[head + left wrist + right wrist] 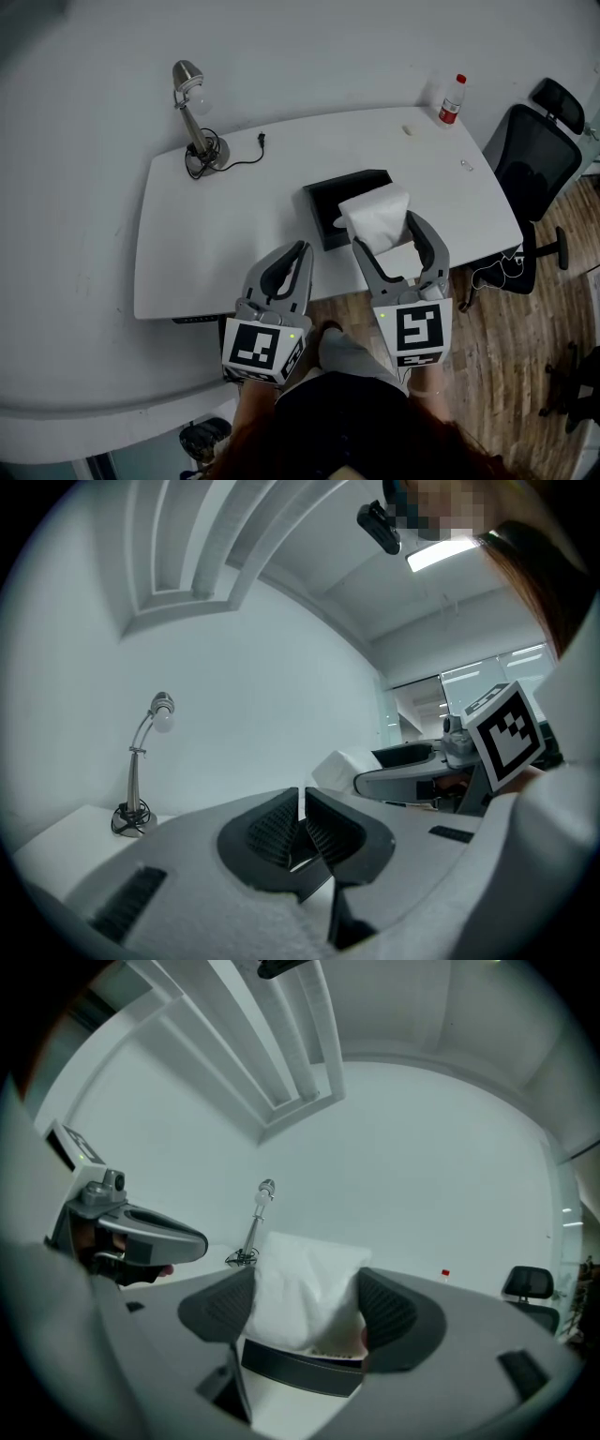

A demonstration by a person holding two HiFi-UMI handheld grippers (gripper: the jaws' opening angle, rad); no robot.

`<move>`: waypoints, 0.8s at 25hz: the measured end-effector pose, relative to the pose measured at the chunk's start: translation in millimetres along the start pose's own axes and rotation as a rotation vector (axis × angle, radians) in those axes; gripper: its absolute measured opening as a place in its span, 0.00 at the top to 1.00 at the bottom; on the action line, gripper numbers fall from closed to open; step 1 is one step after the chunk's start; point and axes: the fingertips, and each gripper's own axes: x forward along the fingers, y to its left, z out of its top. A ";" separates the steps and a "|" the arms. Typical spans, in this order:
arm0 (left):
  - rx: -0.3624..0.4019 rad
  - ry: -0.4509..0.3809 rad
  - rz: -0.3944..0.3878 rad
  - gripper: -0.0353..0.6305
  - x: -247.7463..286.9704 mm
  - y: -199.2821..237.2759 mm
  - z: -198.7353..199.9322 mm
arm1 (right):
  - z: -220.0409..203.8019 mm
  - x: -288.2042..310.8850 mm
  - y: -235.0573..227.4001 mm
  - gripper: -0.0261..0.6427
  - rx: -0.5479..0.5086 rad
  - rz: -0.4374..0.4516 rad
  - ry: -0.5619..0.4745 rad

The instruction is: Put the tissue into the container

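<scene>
- While scanning down from the head view, starting with the white bench [187, 244]: broad, pale, carrying everything in play.
- Off past its right end, a black office chair [539, 150], well apart from the action.
- Next down in size, the black container [323, 202]: open-topped, sitting near the middle of the bench, dark inside and seemingly unfilled as far as visible.
- Right gripper [384, 230] now: jaws spread around the tissue and pinching it by its sides, holding it up at the container's near right corner.
- Left gripper [302, 248]: jaws pressed almost together with nothing between them, hanging near the container's near edge and clear of its partner.
- And the tissue [305, 1288] itself: soft, white, bulging up past the pads, not yet inside the container, apparently raised over its near wall. Touching that wall or not, impossible to say.
- Trouble ahead, by this commentator's reckoning:
  - Letting go too early, landing the tissue on the rim and tipping it out onto the bench.
  - Loosening the pinch mid-carry and losing that squashy bulk sideways.
  - Dipping too low, catching a jaw on the container wall and shoving the unbraced container along.
- Smallest bits last: a desk lamp [192, 112] with its cord near the far left corner, and a small bottle [452, 98] with red on it at the far right edge. Both well apart from the container, no bother expected.
</scene>
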 end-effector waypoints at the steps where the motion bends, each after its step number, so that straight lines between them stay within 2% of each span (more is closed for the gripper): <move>1: 0.000 0.003 -0.002 0.88 3.2 1.7 -0.4 | -0.7 3.8 -1.5 0.42 0.001 0.001 0.002; 20: 0.001 0.038 -0.032 0.88 60.5 25.2 -11.8 | -26.7 63.6 -23.6 0.42 0.027 0.011 0.065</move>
